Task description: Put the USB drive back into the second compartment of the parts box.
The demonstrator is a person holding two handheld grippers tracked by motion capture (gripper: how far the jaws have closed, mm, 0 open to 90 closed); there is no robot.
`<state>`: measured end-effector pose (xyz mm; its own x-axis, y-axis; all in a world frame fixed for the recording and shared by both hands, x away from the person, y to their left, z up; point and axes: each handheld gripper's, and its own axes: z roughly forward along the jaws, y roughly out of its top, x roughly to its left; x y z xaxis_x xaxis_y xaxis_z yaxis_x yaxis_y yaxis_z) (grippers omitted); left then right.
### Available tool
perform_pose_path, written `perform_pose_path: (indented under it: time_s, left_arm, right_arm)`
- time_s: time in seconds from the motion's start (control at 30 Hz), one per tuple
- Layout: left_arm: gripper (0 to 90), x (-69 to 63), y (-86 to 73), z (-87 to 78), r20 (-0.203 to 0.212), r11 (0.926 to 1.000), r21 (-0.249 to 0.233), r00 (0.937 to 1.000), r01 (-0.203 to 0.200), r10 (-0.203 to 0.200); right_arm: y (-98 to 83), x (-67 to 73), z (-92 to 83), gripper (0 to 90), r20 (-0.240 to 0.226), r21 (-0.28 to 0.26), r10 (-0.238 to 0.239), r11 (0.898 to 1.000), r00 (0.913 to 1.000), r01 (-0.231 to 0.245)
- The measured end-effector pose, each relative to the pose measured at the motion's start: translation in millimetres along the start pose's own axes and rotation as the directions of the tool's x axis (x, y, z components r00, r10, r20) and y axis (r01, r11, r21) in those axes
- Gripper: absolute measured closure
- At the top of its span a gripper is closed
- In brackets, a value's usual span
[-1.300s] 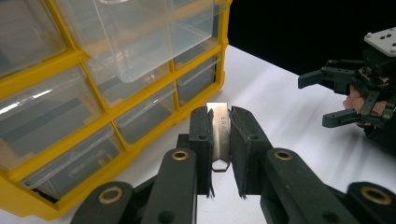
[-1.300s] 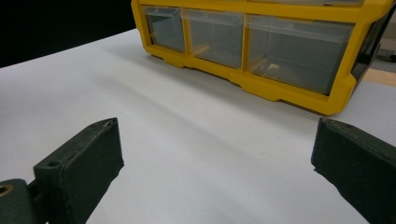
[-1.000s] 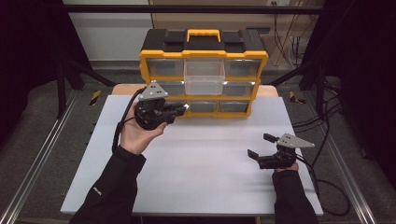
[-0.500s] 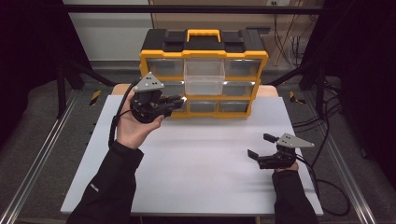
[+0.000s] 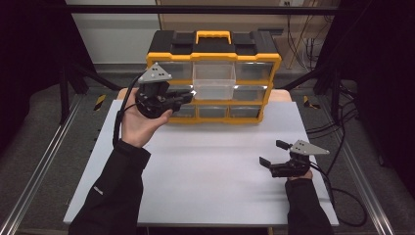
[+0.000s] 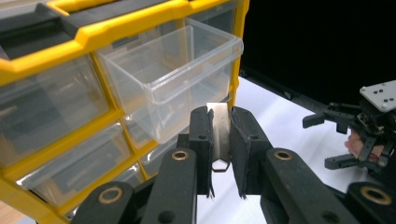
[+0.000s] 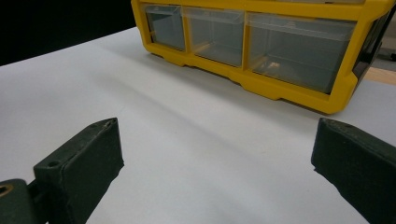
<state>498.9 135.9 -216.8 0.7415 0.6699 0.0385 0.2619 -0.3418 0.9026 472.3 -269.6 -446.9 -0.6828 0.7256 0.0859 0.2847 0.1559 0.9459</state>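
I hold my left gripper (image 5: 188,94) raised in front of the yellow drawer cabinet (image 5: 213,78), its jaws pressed together on a small shiny metal piece (image 6: 219,135); in the left gripper view that piece stands upright between the two black jaws, with a little hooked end showing just below them. I cannot tell exactly what the piece is. Just beyond the jaws, the clear drawer (image 5: 211,81) in the middle of the cabinet's top row is pulled out towards me, and nothing lies in the part of it I can see. The other drawers sit closed in their yellow frame, under the black lid with the yellow handle (image 5: 213,36). The cabinet stands at the far edge of the white table (image 5: 205,161). My right gripper (image 5: 273,154) rests low over the table near its right side, well apart from the cabinet, with its jaws spread wide; in the right gripper view there is only bare white tabletop between them, and the cabinet's bottom row of drawers lies farther off.
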Motion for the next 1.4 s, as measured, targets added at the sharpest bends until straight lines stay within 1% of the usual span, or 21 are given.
perform_pose_path:
  time_s: [0.1,0.13,0.17,0.2,0.3,0.6,0.87,0.97,1.0,1.03,1.1,1.13,1.23,1.27,1.33,1.37,1.4]
  left_arm:
    - [78.9,-0.8,7.2,0.5,-0.002,1.0000,-0.009,1.0000,-0.002,0.002]
    - [78.9,-0.8,7.2,0.5,-0.002,1.0000,-0.009,1.0000,-0.002,0.002]
    - [78.9,-1.5,11.3,1.4,-0.005,0.9999,-0.011,1.0000,-0.004,0.004]
    - [78.9,-1.5,11.3,1.4,-0.005,0.9999,-0.011,1.0000,-0.004,0.004]
    - [78.9,-2.9,19.7,3.9,-0.009,0.9999,-0.013,0.9999,-0.010,0.010]
    - [78.9,-2.6,30.7,12.9,-0.018,0.9998,-0.017,0.9997,-0.014,0.013]
    - [78.9,1.7,41.0,21.7,-0.033,0.9997,-0.022,0.9994,-0.010,0.009]
    - [78.9,6.8,46.3,25.9,-0.047,0.9996,-0.028,0.9989,-0.007,0.005]
    - [78.9,8.8,47.7,27.9,-0.052,0.9995,-0.032,0.9986,0.000,-0.002]
    - [78.9,8.8,47.7,27.9,-0.052,0.9995,-0.032,0.9986,0.000,-0.002]
    - [78.9,13.0,50.5,32.4,-0.059,0.9995,-0.032,0.9983,0.005,-0.006]
    - [78.9,13.0,50.5,32.4,-0.059,0.9995,-0.032,0.9983,0.005,-0.006]
    - [78.8,20.4,52.9,41.1,-0.071,0.9994,-0.027,0.9972,0.022,-0.024]
    - [78.9,20.4,52.9,41.1,-0.071,0.9994,-0.027,0.9972,0.022,-0.024]
    - [78.9,25.1,52.9,46.7,-0.071,0.9992,-0.027,0.9969,0.031,-0.033]
    - [78.9,25.1,52.9,46.7,-0.071,0.9992,-0.027,0.9969,0.031,-0.033]
    - [78.9,26.4,52.9,48.5,-0.080,0.9993,-0.025,0.9964,0.029,-0.031]
  right_arm:
    - [0.0,0.0,0.0,2.3,-0.001,0.000,-0.001,1.000,1.0000,0.001]
    - [0.0,0.1,0.0,2.3,-0.001,0.000,0.000,1.000,1.0000,0.000]
    - [-0.1,0.1,0.1,2.3,-0.001,0.000,-0.001,1.000,1.0000,0.001]
    - [-0.1,0.0,0.2,2.3,-0.001,0.000,-0.002,1.000,1.0000,0.002]
    - [-0.1,0.0,0.2,2.3,-0.002,0.000,-0.001,1.000,1.0000,0.001]
    - [0.1,0.0,-0.1,2.3,-0.002,-0.001,-0.002,1.000,1.0000,0.002]
    - [-0.2,0.1,0.3,2.3,-0.002,0.001,0.000,1.000,1.0000,0.000]
    - [-0.1,0.4,0.3,2.3,-0.004,0.001,0.002,1.000,1.0000,-0.002]
    - [-0.2,0.1,0.2,2.3,-0.003,0.001,-0.001,1.000,1.0000,0.001]
    - [-0.2,0.1,0.2,2.3,-0.003,0.001,-0.001,1.000,1.0000,0.001]
    - [-0.2,0.0,0.3,2.3,-0.002,0.000,0.000,1.000,1.0000,0.000]
    - [-0.2,0.0,0.3,2.3,-0.002,0.000,0.000,1.000,1.0000,0.000]
    - [-0.3,0.3,0.5,2.3,-0.002,0.003,0.001,1.000,1.0000,-0.001]
    - [-0.3,0.3,0.5,2.3,-0.002,0.003,0.000,1.000,1.0000,0.000]
    - [-0.3,0.2,0.3,2.3,-0.001,0.002,0.000,1.000,1.0000,0.000]
    - [-0.3,0.2,0.3,2.3,-0.001,0.002,0.000,1.000,1.0000,0.000]
    - [-0.3,0.1,0.2,2.3,-0.001,0.002,0.000,1.000,1.0000,0.000]
